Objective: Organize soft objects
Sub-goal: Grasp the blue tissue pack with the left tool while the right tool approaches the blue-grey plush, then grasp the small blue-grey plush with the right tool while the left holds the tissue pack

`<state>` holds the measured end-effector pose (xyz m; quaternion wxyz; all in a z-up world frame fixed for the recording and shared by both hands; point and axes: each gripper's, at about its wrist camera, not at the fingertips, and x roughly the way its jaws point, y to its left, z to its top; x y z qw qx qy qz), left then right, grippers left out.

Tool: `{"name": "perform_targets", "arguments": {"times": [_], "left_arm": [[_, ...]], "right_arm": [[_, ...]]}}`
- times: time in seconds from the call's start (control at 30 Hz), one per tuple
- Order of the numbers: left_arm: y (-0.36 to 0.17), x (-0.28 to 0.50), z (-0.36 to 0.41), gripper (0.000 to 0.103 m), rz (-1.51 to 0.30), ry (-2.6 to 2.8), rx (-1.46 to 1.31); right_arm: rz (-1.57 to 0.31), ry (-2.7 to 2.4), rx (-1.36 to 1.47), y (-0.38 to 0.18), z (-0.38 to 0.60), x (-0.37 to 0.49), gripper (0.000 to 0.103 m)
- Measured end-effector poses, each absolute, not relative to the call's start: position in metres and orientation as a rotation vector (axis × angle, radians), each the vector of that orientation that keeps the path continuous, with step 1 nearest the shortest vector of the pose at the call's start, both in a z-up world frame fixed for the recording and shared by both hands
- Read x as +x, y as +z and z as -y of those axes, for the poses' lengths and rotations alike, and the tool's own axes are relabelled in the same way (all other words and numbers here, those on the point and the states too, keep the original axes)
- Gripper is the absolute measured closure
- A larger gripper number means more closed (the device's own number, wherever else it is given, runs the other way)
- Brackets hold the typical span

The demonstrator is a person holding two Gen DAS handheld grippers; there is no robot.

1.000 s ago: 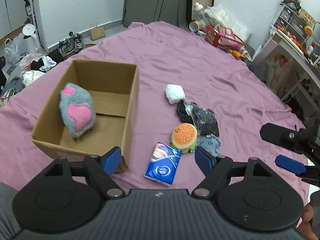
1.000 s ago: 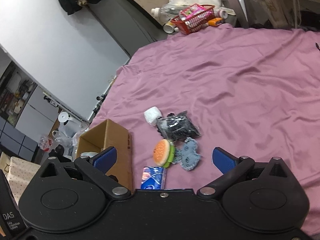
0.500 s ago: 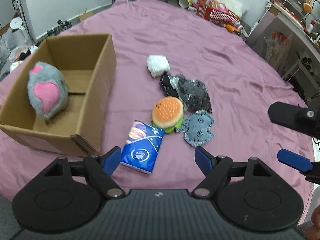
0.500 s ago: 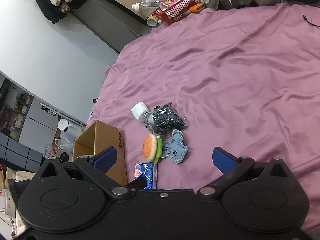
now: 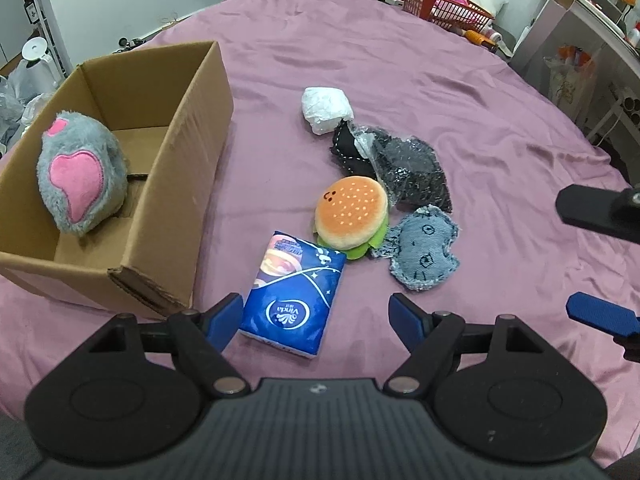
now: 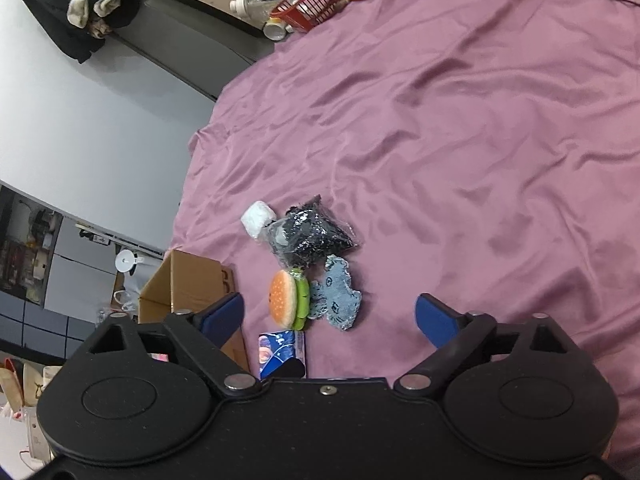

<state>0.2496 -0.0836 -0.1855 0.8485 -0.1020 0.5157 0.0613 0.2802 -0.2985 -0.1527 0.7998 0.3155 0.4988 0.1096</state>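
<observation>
Closer now: left gripper (image 5: 316,314) has advanced over the tissue pack (image 5: 294,294), jaws wide, empty. Pack lies dead ahead, long axis along the fingers, beside the box (image 5: 176,184). Right gripper (image 6: 330,316) open, empty, farther.

Sheet (image 5: 460,92): purple cloth, slight sheen, wrinkled. Box (image 5: 188,184): matt brown corrugated cardboard, torn edge at 6 o'clock. Paw (image 5: 82,178): shaggy grey fur, smooth pink pads. Burger (image 5: 352,210): short plush. Tissue pack (image 5: 294,294): glossy blue plastic film. Black bundle (image 5: 404,164): in clear crinkly plastic. Denim patch (image 5: 424,248): frayed edges.
</observation>
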Motion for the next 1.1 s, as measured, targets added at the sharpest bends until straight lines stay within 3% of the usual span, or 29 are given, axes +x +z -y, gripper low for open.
{"name": "perform_targets", "arguments": {"times": [0.37,0.47,0.57,0.67,0.9,1.1], "left_arm": [[-0.213,0.258,0.077,0.025,-1.125,0.187,-0.192],[-0.22,0.259,0.07,0.029,-1.136,0.185,-0.232],[-0.219,0.257,0.065,0.045,-1.113,0.187,-0.257],[-0.216,0.258,0.062,0.049,-1.109,0.174,-0.291],[-0.212,0.257,0.057,0.049,-1.096,0.148,-0.337],[-0.205,0.255,0.052,0.05,-1.08,0.136,-0.357]], "right_arm": [[-1.121,0.246,0.664,-0.169,0.285,0.297,0.027],[-1.131,0.227,0.66,-0.175,0.284,0.303,0.034],[-1.146,0.221,0.675,-0.183,0.286,0.31,0.044],[-1.156,0.207,0.685,-0.189,0.286,0.315,0.047],[-1.193,0.237,0.685,-0.2,0.273,0.322,0.049],[-1.224,0.237,0.635,-0.208,0.262,0.326,0.065]]}}
